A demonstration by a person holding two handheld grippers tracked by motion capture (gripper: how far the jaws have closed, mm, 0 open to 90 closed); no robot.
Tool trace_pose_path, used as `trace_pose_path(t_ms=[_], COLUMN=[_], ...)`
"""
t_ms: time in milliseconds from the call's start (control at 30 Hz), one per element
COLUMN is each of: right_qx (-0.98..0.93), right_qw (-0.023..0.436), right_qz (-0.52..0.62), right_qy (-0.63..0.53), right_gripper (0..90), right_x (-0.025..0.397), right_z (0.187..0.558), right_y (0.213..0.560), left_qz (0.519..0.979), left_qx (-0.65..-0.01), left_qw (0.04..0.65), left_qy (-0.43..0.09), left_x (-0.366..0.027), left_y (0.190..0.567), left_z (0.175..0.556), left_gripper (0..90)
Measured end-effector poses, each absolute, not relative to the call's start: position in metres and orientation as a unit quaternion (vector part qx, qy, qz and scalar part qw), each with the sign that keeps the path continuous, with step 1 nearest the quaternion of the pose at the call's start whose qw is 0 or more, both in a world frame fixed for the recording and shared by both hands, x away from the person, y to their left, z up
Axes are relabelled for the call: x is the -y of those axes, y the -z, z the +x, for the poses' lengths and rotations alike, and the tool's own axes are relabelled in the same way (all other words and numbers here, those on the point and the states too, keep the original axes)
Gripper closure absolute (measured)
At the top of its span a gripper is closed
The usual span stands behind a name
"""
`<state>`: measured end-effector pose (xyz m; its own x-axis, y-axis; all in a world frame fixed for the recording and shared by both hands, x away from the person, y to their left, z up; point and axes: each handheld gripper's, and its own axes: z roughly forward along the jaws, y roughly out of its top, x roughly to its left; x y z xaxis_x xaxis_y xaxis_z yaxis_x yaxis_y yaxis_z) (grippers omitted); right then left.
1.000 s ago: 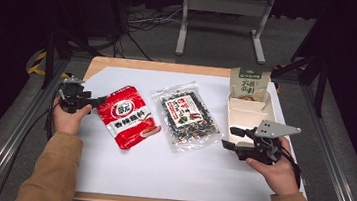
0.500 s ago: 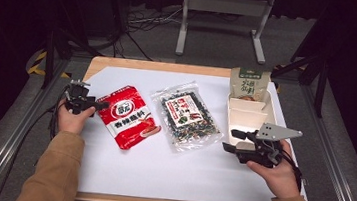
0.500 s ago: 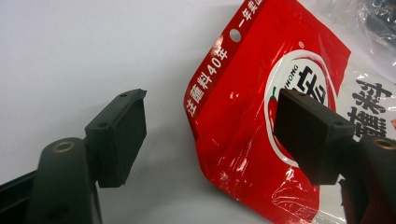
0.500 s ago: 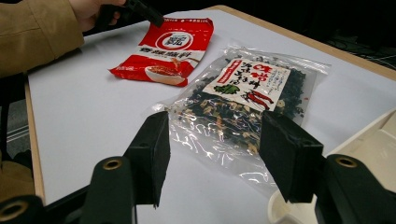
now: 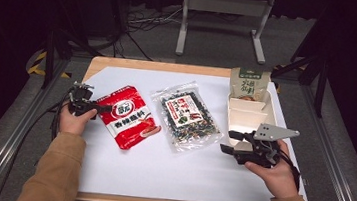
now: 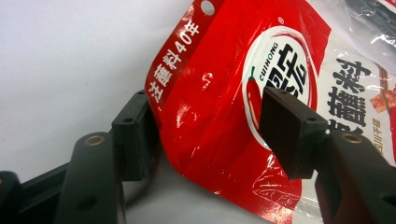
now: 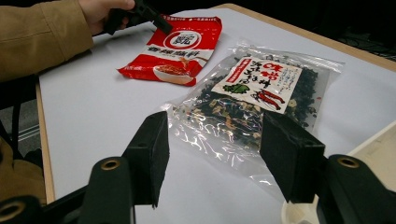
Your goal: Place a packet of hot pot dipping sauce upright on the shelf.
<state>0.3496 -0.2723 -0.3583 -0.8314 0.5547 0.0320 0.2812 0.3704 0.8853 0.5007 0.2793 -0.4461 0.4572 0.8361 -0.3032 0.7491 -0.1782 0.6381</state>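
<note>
On the white table sheet (image 5: 168, 175), left side: red seasoning packet (image 5: 127, 116) lying flat, just beside the clear seaweed bag (image 5: 186, 115). Left gripper (image 5: 96, 107) right at the packet's top corner, jaws spread wide with the corner edge sitting between them, nothing pinched yet. Right gripper (image 5: 228, 141) also gaping open and holding nothing, parked near the seaweed bag's lower corner, next to the white divided tray (image 5: 248, 113). Likely trouble spots: glossy film, so an easy slip out of a shallow corner bite; one pad riding on top instead of under the edge, so just shoving the packet into the seaweed bag. Floppy pouch too, probably sagging once lifted.
</note>
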Motion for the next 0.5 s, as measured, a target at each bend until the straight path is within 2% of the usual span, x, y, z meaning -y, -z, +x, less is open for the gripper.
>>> trace_pose_path(t_ms=[233, 500], right_qx=[-0.816, -0.815], right_qw=[0.138, 0.132], right_qz=[0.255, 0.253], right_qy=[-0.5, -0.504], right_gripper=[42.1, 41.9], right_x=[0.272, 0.271], right_z=[0.35, 0.351], right_y=[0.358, 0.359], left_qz=[0.776, 0.777], left_qx=[-0.508, -0.494], left_qw=[0.368, 0.385], left_qy=[-0.071, -0.07], left_x=[-0.276, -0.274], left_y=[0.442, 0.432], left_z=[0.497, 0.49], left_gripper=[48.5, 51.5])
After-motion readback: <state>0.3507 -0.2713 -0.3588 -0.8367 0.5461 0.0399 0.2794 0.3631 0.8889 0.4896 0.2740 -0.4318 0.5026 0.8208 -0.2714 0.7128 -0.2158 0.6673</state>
